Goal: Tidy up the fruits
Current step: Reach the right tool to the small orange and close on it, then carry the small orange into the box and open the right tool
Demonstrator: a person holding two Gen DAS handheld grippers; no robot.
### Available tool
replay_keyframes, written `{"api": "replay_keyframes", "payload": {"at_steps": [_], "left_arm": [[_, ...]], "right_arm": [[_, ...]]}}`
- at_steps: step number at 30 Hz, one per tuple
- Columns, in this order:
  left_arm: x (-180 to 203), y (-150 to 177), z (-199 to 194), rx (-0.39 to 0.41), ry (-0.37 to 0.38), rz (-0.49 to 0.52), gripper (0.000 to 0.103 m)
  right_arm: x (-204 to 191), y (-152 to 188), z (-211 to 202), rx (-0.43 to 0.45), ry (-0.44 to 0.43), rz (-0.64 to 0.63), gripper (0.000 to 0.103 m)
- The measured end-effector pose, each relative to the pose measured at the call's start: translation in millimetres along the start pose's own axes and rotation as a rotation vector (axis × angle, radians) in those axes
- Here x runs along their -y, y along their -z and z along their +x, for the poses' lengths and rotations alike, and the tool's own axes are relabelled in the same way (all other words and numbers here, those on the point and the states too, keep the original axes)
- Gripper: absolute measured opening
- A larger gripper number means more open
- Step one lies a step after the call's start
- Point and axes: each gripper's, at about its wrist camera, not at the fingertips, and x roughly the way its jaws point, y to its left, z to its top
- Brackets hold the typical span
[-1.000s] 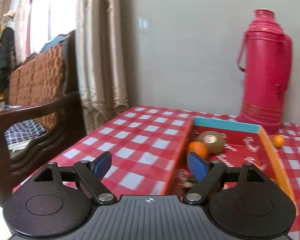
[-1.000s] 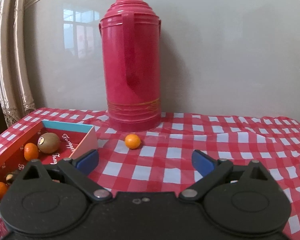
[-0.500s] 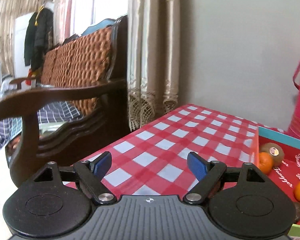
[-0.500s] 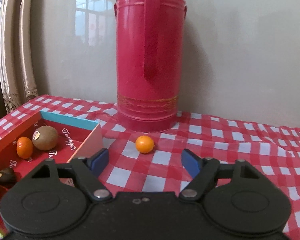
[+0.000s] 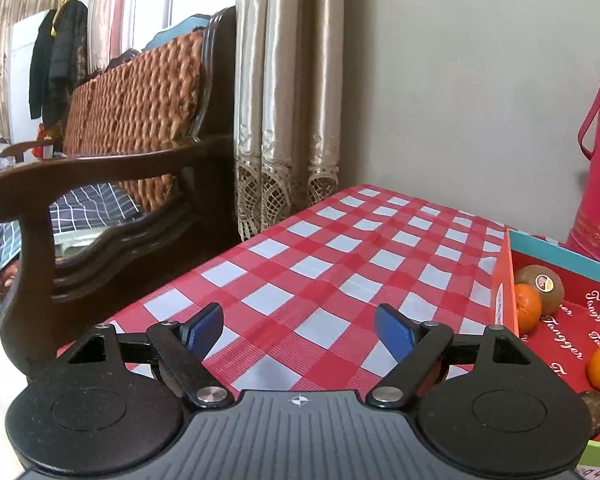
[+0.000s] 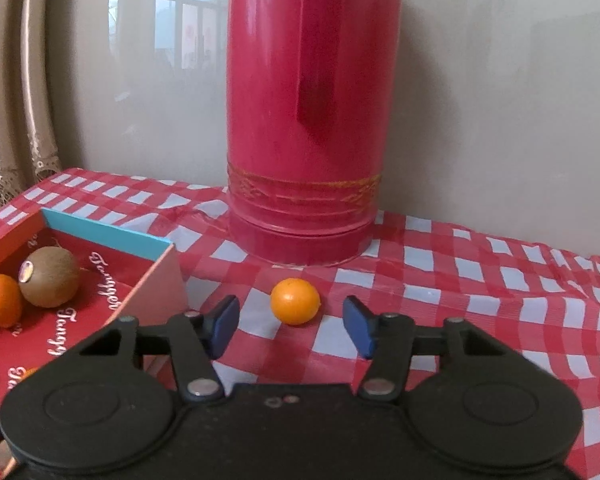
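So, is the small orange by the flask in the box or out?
Out. The orange lies on the tablecloth, between the box and the flask, apart from both.

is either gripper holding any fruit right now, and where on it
Nothing is held. The right gripper is closing with the small orange just ahead of its blue pads, not touched. The left gripper is open over bare tablecloth.

One red thermos (image 6: pixel 304 120) on the desk (image 6: pixel 460 280), one small orange (image 6: pixel 295 301) loose just before its base, one fruit box (image 6: pixel 104 234) to its left holding one kiwi (image 6: pixel 50 282), at least two oranges (image 5: pixel 526 306)
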Motion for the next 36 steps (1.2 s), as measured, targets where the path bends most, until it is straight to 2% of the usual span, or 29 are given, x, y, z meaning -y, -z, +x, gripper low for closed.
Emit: {"api": "replay_keyframes", "payload": {"at_steps": [12,17,24,31,36], "left_arm": [[4,1,6,-0.011,-0.011,0.009,0.082],[-1,2,13,-0.027,-0.046,-0.005,0.082],[-1,4,15,-0.031,-0.045,-0.001,0.082],[1,4,15,-0.036,-0.039,-0.006,0.082],[4,8,10,-0.046,-0.027,0.017,0.082]], "right_arm": [[2,-1,27,-0.036,-0.007,0.001,0.04],[0,0,38,-0.067,-0.012,0.0,0.03],[0,-2,43,-0.07,-0.015,0.015,0.026],[0,-7,24,-0.049,-0.022,0.029,0.026],[-9,-10,-16,-0.02,-0.04,0.019,0.026]]}}
